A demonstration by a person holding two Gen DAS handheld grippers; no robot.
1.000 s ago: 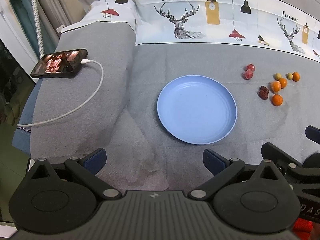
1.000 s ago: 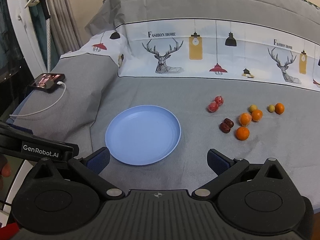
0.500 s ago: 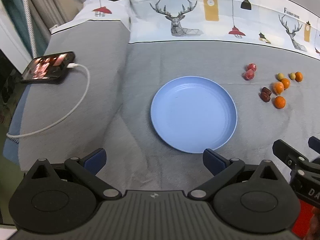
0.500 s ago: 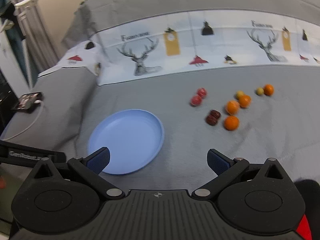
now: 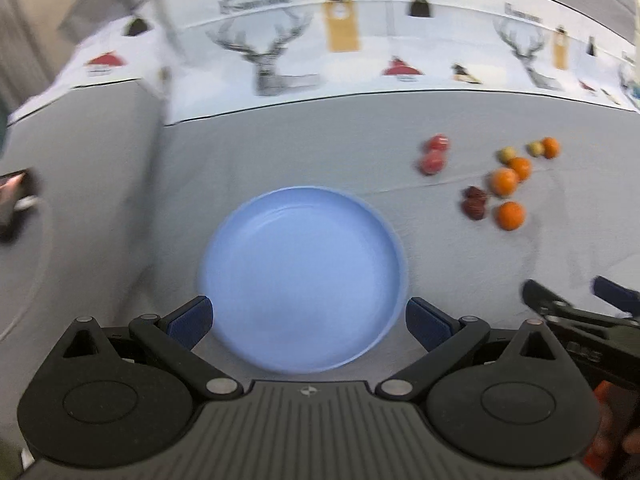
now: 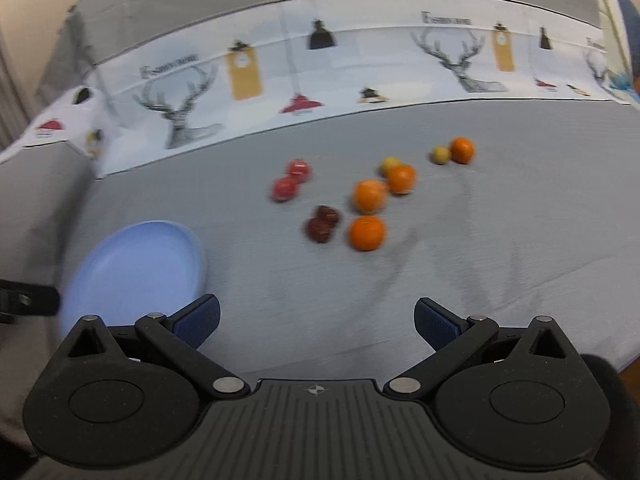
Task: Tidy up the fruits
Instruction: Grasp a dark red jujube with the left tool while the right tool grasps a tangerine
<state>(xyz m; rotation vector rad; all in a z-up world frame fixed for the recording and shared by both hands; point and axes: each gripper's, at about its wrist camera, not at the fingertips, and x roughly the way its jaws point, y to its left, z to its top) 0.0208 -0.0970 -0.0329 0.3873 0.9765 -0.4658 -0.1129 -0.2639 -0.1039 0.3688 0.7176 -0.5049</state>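
An empty blue plate (image 5: pixel 256 240) lies on the grey cloth; my left gripper (image 5: pixel 307 318) is open and empty just before its near rim. The plate shows at the left of the right wrist view (image 6: pixel 120 256). Small fruits lie loose right of the plate: two red ones (image 6: pixel 291 180), two dark red ones (image 6: pixel 322 223), several orange ones (image 6: pixel 367 232) and two yellowish ones (image 6: pixel 439 155). They also show in the left wrist view (image 5: pixel 509 215). My right gripper (image 6: pixel 317 320) is open and empty, well short of the fruits. Both views are blurred.
A band of white cloth with deer and lamp prints (image 6: pixel 320 68) runs along the back. A phone (image 5: pixel 12 196) on a cable lies at the far left. The right gripper (image 5: pixel 580 312) shows low at the right of the left wrist view.
Both grippers have swung right and moved forward. The plate now sits just before the left gripper. The fruits are nearer and more central in the right wrist view. Both stay open.
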